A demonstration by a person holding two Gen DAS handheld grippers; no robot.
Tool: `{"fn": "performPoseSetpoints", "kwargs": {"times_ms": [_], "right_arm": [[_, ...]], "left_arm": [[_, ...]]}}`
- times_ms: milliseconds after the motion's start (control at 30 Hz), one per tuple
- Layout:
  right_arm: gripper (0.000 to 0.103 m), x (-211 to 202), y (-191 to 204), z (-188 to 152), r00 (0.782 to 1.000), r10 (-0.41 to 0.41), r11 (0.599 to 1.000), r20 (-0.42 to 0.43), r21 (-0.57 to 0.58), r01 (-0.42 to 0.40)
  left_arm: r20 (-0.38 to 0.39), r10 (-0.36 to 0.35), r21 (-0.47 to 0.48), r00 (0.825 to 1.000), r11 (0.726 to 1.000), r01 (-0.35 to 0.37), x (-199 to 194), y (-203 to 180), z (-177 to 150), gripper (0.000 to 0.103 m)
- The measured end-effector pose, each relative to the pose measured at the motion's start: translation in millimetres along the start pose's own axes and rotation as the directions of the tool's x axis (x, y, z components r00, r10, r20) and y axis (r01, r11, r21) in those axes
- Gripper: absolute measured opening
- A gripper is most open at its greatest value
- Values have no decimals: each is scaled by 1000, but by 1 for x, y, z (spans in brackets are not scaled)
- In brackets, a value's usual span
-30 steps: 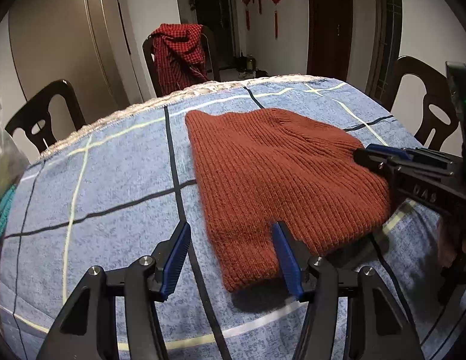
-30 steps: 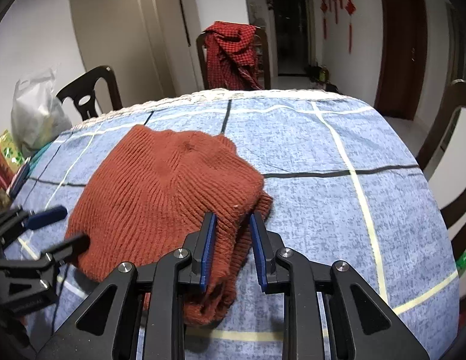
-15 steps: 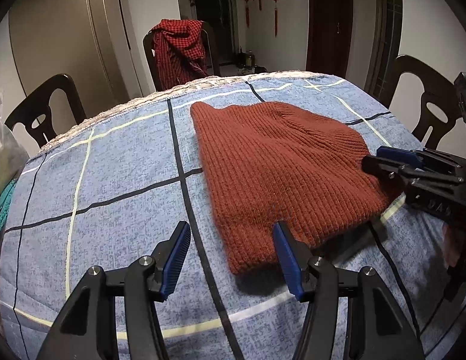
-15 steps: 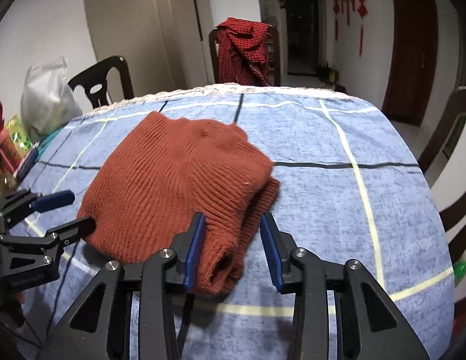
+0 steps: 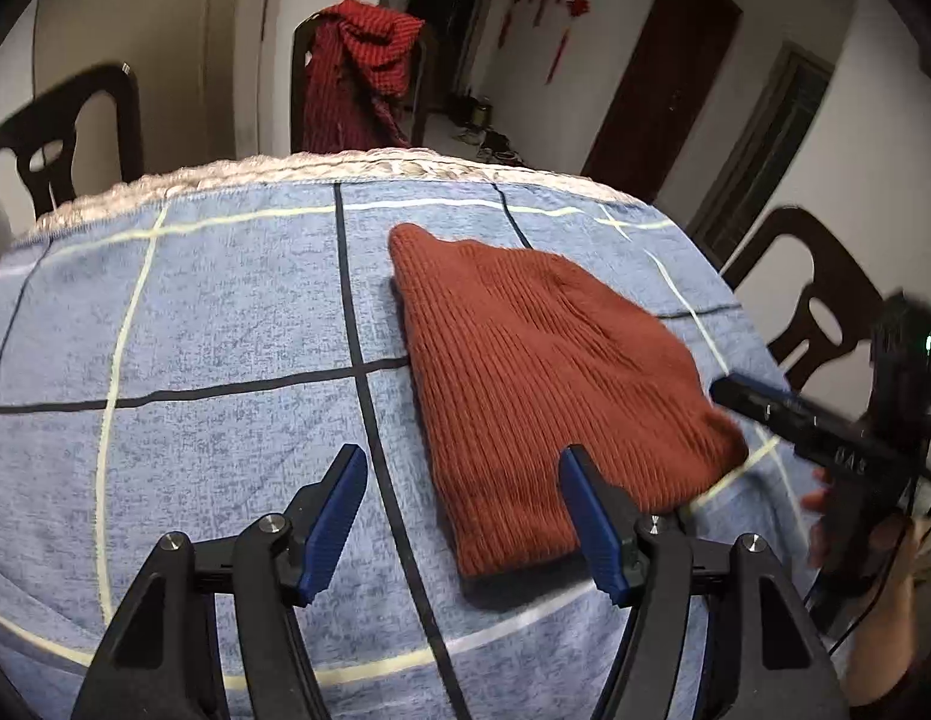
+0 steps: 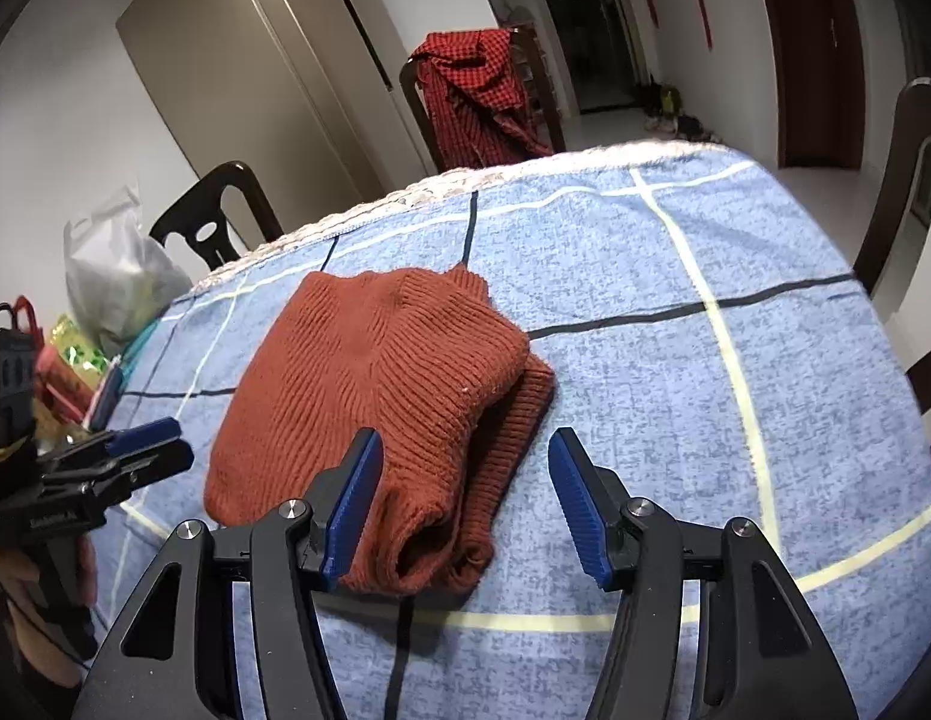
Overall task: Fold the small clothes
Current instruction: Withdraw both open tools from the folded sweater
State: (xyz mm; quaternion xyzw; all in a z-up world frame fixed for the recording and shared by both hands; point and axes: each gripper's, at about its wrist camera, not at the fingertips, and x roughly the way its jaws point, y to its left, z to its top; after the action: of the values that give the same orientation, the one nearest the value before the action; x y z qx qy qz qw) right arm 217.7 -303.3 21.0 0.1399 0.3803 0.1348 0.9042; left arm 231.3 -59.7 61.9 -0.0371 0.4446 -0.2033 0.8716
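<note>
A rust-red knit garment (image 5: 543, 372) lies folded on the blue checked tablecloth (image 5: 195, 360). My left gripper (image 5: 462, 474) hovers over its near left corner. Its jaws are opening, and the blue pads do not press the knit. In the right wrist view the garment (image 6: 375, 372) shows its doubled edge on the near right. My right gripper (image 6: 465, 456) stands around that edge with its jaws opening, and the pads are clear of the fabric. Each gripper also shows in the other's view: the right gripper (image 5: 765, 405) and the left gripper (image 6: 144, 444).
A dark chair draped with a red checked cloth (image 6: 477, 90) stands behind the table. More dark chairs (image 5: 825, 300) stand at the sides. A plastic bag (image 6: 117, 276) and coloured packets crowd the table's far left. Bare cloth lies right of the garment.
The right gripper's jaws parted from the garment's doubled edge and let it go. The left jaws widened a little, and that gripper shifted and rolled. The garment stayed put.
</note>
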Motion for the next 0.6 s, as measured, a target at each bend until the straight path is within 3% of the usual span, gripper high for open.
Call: {"fn": "performPoseSetpoints", "kwargs": {"times_ms": [133, 200, 467, 600], "right_arm": [[59, 10, -10, 5, 996, 86, 992, -27, 90, -83], [59, 12, -15, 6, 996, 90, 989, -29, 117, -86], [59, 23, -34, 5, 986, 151, 973, -65, 186, -137], [59, 26, -41, 3, 981, 180, 964, -77, 213, -161]], "left_arm": [[-34, -74, -51, 997, 996, 72, 10, 6, 11, 70], [-52, -84, -69, 995, 994, 80, 15, 8, 15, 75], [-100, -138, -100, 985, 987, 128, 34, 10, 24, 75], [-126, -209, -178, 970, 967, 185, 44, 21, 25, 76]]}}
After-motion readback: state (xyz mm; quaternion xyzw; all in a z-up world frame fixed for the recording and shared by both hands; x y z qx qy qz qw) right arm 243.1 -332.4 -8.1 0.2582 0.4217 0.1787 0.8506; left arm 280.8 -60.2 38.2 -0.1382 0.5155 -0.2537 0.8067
